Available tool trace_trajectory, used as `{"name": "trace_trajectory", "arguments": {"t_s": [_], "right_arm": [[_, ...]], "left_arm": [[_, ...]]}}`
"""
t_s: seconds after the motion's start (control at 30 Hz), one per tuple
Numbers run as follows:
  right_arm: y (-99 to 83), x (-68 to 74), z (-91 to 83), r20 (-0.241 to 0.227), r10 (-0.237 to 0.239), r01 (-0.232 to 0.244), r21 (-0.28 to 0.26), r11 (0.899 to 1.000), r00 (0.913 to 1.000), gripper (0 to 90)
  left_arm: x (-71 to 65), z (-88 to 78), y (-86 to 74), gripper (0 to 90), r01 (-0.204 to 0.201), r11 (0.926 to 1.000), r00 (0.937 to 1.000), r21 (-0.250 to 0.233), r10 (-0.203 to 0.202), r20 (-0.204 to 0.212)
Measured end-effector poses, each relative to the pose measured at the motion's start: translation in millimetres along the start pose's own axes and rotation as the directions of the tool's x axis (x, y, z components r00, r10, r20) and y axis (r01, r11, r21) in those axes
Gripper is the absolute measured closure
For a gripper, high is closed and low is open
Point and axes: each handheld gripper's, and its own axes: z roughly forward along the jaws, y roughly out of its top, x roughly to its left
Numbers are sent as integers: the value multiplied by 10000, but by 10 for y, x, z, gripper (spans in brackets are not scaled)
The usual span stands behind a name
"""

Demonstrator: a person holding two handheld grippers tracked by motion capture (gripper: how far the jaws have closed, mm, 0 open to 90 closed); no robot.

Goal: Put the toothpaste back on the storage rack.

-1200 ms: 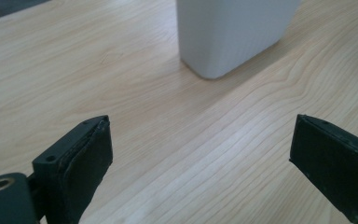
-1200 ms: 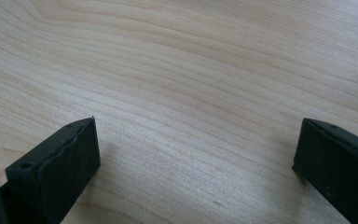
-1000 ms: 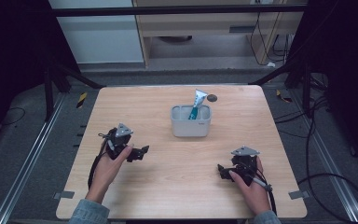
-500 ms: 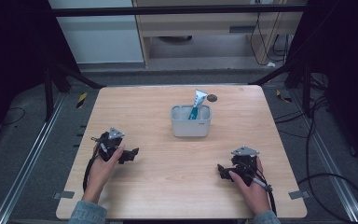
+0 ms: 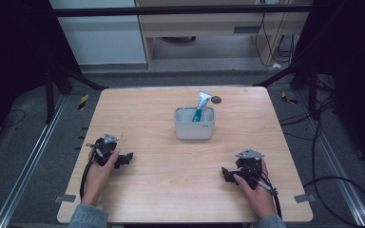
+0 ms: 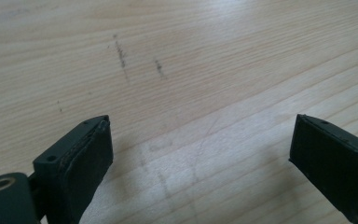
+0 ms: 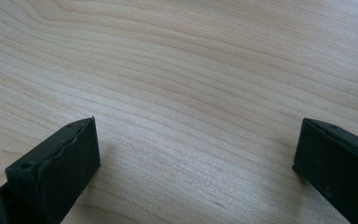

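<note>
Tube point(image 5: 202, 104) stands tilted in the bin point(image 5: 194, 126) mid-bench, well clear of both hands, and your left gripper point(image 5: 123, 158) has just drawn back toward you, fingers spread like the right gripper point(image 5: 226, 174), so nothing's held.

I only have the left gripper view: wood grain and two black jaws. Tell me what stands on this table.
Observer: A grey container stands mid-table, toward the far edge, well ahead of both hands.
Operator: Report what is in it.
Observer: A white and teal tube leans out of it, its top tilted to the right.
Operator: Give me the right tongs.
Observer: The right tongs lie low near the table's front right, jaws wide apart over bare wood.
Operator: Anything beside the container?
Observer: A small dark round thing sits just behind it; I cannot tell what it is.
</note>
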Motion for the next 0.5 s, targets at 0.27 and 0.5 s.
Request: {"name": "trace_trajectory", "arguments": {"t_s": [0.27,0.5], "right_arm": [[1,1,2,35,-11,11,-15,10000,10000,4],[0,2,1,37,-15,15,-15,10000,10000,4]], "left_arm": [[45,63,-51,15,-92,9986,9999,-513,98,107],[43,71,-48,0,-64,9989,9999,-473,68,97]]}}
